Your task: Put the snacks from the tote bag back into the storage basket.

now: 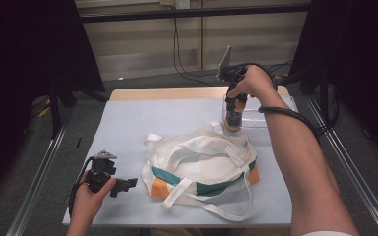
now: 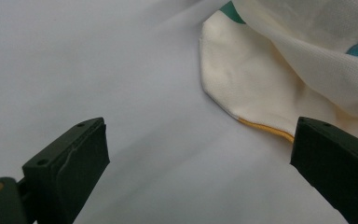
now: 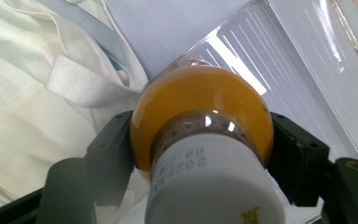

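A cream tote bag [image 1: 202, 167] with teal and orange panels lies in the middle of the table, its straps trailing forward. At the back right my right gripper [image 1: 234, 114] points down, shut on a bottle of orange liquid [image 3: 200, 112] with a white cap [image 3: 214, 186]; the black jaws press on both sides of the bottle below the cap. The bottle [image 1: 233, 123] hangs just behind the bag's far edge, over the corner of a clear plastic tray [image 3: 279, 60]. At the front left my left gripper [image 1: 123, 186] is held level and stands open, nothing between its fingers, short of the bag's corner [image 2: 242, 79].
The table [image 1: 128, 123] has a pale blue-grey cover and a wooden back edge. The clear tray [image 1: 266, 120] sits at the back right. Black curtains, cables and metal rails surround the table. Bare cover lies at the left and back left.
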Tool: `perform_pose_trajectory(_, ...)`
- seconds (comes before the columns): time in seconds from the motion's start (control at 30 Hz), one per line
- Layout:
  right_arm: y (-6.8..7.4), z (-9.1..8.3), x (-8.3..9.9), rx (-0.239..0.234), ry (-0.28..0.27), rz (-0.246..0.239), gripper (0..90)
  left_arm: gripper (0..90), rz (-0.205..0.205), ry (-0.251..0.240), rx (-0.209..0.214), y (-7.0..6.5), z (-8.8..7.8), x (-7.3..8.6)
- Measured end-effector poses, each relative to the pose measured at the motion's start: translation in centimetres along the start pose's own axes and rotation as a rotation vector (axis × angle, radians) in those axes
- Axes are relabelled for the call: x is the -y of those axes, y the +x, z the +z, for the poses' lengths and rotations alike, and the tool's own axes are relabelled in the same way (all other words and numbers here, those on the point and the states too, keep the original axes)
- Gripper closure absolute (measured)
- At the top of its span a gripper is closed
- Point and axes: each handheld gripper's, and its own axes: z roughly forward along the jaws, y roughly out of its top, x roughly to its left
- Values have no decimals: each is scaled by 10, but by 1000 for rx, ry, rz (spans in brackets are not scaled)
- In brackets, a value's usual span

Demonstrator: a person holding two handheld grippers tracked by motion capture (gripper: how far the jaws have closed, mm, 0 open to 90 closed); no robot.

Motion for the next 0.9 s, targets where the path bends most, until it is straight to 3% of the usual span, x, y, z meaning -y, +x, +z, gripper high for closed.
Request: perform_pose_trajectory(0.9,-3,18,2,-14,1,-15,305,39,4,0,-3,2,0,-1)
